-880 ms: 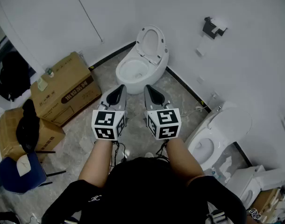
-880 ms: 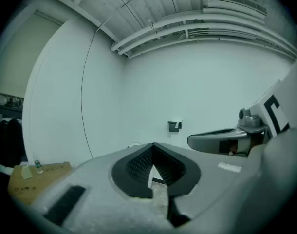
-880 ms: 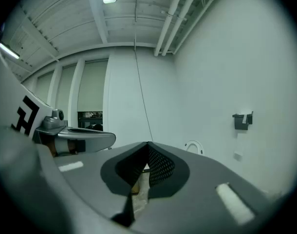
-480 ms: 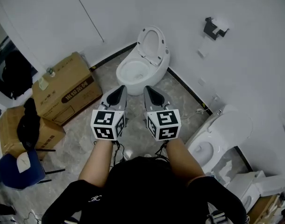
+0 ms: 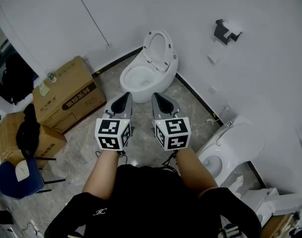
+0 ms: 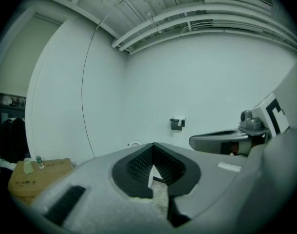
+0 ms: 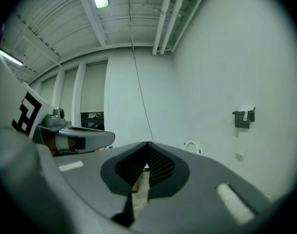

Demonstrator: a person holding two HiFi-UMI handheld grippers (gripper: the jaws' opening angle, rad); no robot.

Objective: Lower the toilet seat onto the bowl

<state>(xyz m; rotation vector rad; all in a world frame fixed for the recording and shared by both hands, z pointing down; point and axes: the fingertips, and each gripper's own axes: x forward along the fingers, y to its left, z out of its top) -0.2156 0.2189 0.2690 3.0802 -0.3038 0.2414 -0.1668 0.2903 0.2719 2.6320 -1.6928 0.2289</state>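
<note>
Two empty grippers, the left gripper [image 5: 125, 98] and the right gripper [image 5: 156, 97], have fingers pressed together well short of the upright toilet seat [image 5: 158, 47] ahead of them, so the approach seems the step in hand, and next they must reach its top edge.

No word or number could be read. The cardboard box [image 5: 67, 95], well to the left of the left gripper [image 5: 125, 96], bore dark print on its side, too small to make out. The cube [image 5: 113, 134] on that gripper and the cube [image 5: 173, 133] on the right gripper [image 5: 156, 96] carried only black-and-white square patterns. A small white logo [image 5: 100, 211] on the sleeve behind the left gripper was unreadable.
</note>
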